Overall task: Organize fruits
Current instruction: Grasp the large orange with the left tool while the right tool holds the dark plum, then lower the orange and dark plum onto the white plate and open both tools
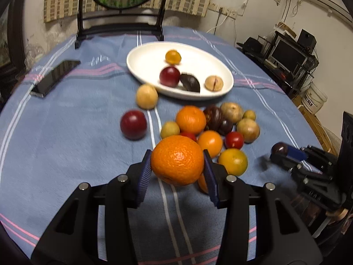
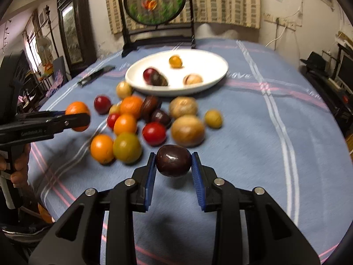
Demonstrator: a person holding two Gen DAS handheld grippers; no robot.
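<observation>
Two grippers, each carrying one fruit clear of the blue striped tablecloth. The left gripper has its blue-padded jaws pinching a large orange; the fruit sits between the fingertips, bulging above and below the pads, one pad against each flank. In the right wrist view the same orange appears side-on, gripped at the tip of the left gripper, left of the fruit cluster. The right gripper has its jaws pinching a dark purple plum, which lies squarely between the fingertips, its long axis spanning pad to pad, with its shadow on the cloth beneath. In the left wrist view this plum shows at the tip of the right gripper, to the right of the cluster.

The white oval plate stands beyond the cluster and serves as landmark. On it lie a small yellow-orange fruit toward the far side, a red plum touching a dark fruit, and a tan split-skinned fruit near the near-right rim. A tan round fruit rests just beside the plate's near-left rim; a red plum lies nearer the camera, apart from the plate. The main cluster of oranges, red, dark and tan fruits lies on the cloth in front of the plate. A black phone lies well left of the plate.
</observation>
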